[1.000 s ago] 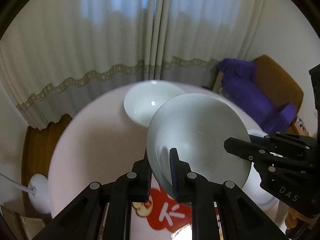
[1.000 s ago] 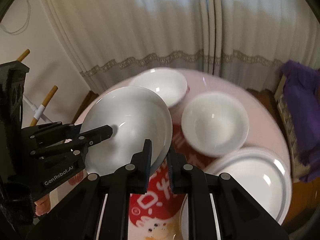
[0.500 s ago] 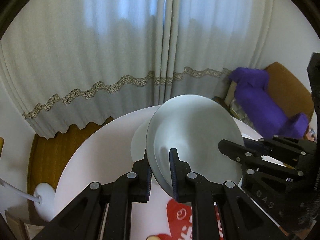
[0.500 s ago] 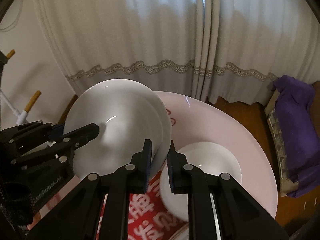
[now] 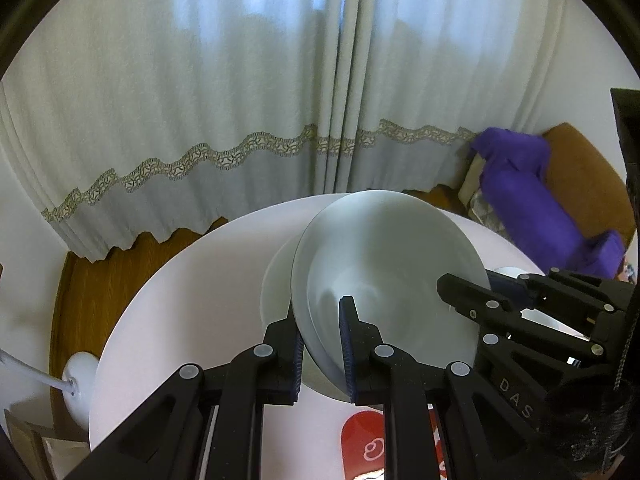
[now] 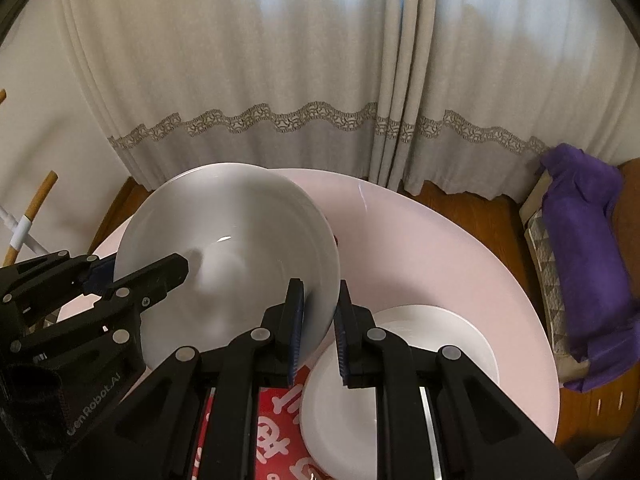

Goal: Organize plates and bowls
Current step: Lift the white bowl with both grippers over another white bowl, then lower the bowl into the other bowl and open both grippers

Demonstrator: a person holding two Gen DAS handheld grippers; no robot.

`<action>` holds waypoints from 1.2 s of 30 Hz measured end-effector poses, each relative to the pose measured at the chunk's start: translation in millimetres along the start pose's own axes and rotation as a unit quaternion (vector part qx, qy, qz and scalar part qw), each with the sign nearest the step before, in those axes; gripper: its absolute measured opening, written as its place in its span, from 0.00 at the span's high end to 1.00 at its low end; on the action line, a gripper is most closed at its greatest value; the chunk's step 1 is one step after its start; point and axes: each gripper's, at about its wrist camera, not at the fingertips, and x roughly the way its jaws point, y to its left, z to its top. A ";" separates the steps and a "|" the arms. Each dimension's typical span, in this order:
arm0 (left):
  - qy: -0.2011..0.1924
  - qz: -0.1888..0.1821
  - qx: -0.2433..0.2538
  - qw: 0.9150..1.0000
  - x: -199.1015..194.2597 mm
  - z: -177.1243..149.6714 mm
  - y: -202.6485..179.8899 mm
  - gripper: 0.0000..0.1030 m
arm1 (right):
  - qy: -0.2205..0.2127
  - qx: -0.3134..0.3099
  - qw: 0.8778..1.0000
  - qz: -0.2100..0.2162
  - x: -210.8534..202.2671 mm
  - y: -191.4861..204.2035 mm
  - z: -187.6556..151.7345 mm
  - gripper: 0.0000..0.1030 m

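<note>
A white bowl [image 5: 392, 264] is held in the air between both grippers above the round pink table [image 5: 168, 320]. My left gripper [image 5: 320, 344] is shut on its near rim. My right gripper [image 6: 318, 332] is shut on the opposite rim of the same bowl [image 6: 232, 256]. Each gripper's fingers show in the other's view, at the right [image 5: 480, 308] and at the left [image 6: 152, 276]. A second white bowl [image 5: 276, 292] sits on the table right behind the held one, mostly hidden. Another white bowl [image 6: 420, 340] sits on the table under my right gripper.
A red printed mat [image 6: 280, 432] lies on the table's near side. Curtains [image 5: 280, 100] hang behind. A purple cloth [image 6: 584, 264] lies on a brown seat at the right. A white lamp base [image 5: 80, 384] stands beyond the table's left edge.
Both grippers have lifted the bowl and carried it toward the far side of the table. The far bowl is now mostly hidden behind it; the large plate has left the right wrist view.
</note>
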 end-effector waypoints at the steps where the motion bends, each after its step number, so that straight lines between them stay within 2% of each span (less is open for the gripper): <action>1: 0.001 0.000 -0.001 1.000 3.1 1.4 0.5 0.88 | 0.001 0.000 1.000 -0.001 1.3 1.1 0.7 0.86; 10: 0.010 0.000 -0.005 1.000 23.5 1.4 10.5 0.87 | 0.010 0.004 1.000 0.001 13.5 -1.7 -0.6 0.86; 18: 0.001 -0.007 -0.010 1.000 33.7 -0.8 15.4 0.84 | 0.009 0.018 0.999 0.024 20.7 -9.9 1.3 0.86; 19: 0.001 -0.008 -0.006 1.000 33.7 -1.4 15.9 0.82 | 0.008 0.019 0.999 0.026 21.0 -10.5 2.0 0.87; 23: -0.002 -0.020 0.005 1.000 27.0 -6.0 18.4 0.60 | 0.008 0.023 0.999 0.031 22.6 -12.8 2.3 0.87; 24: -0.008 -0.018 0.012 1.000 23.8 -7.2 17.9 0.58 | 0.008 0.023 0.999 0.032 22.0 -13.4 0.8 0.87; 26: -0.015 -0.008 0.024 1.000 18.3 -12.2 16.7 0.56 | 0.008 0.023 0.999 0.032 22.7 -14.1 0.1 0.87; 29: -0.015 -0.011 0.023 1.000 12.2 -20.9 17.6 0.50 | 0.009 0.030 0.999 0.036 23.0 -14.2 0.1 0.87; 36: -0.019 -0.005 0.002 1.000 -0.4 -34.1 31.5 0.49 | 0.011 0.041 0.998 0.037 20.8 -10.6 0.6 0.86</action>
